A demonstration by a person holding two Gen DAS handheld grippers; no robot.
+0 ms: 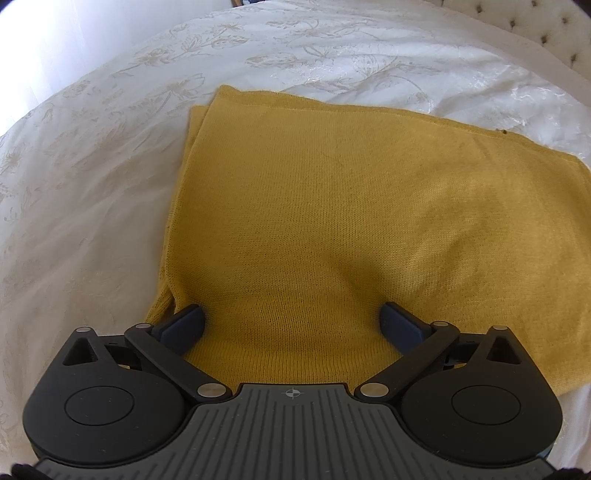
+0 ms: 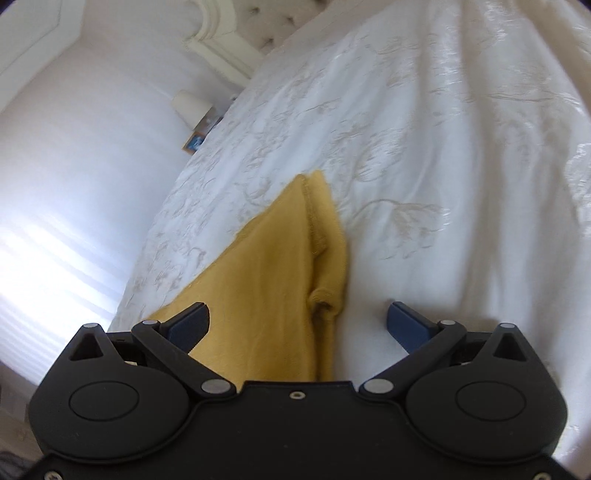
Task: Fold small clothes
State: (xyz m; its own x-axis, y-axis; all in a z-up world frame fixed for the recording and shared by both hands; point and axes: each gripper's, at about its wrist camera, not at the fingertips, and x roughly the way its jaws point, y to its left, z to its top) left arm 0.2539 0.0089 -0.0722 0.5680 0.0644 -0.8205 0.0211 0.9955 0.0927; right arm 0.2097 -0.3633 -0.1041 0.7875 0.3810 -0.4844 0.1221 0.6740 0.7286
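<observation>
On the white bedspread, a mustard-yellow knitted garment lies flat, folded into a roughly rectangular shape. Its surface is a fine, even knit with only shallow undulations. Along its left side, the edges of two stacked layers are visible, slightly offset from one another. Its far edge runs straight and finished; a small dark speck sits on that edge toward the right.

The left gripper is held low over the near edge of the garment. Its jaws are spread wide, with the dark blue pads standing apart and yellow knit visible between them. Nothing is pinched.

The right-wrist view shows a corner of the garment tapering to a point on the bedspread, with a stitched hem running along a fold and a small puckered bulge near the bottom of that fold. The right gripper is also spread wide, one blue pad over the yellow fabric and the other over white bedding. It holds nothing.

The bedspread carries a pale embroidered floral pattern. A tufted headboard and a bedside lamp stand beyond the bed's far edge.
</observation>
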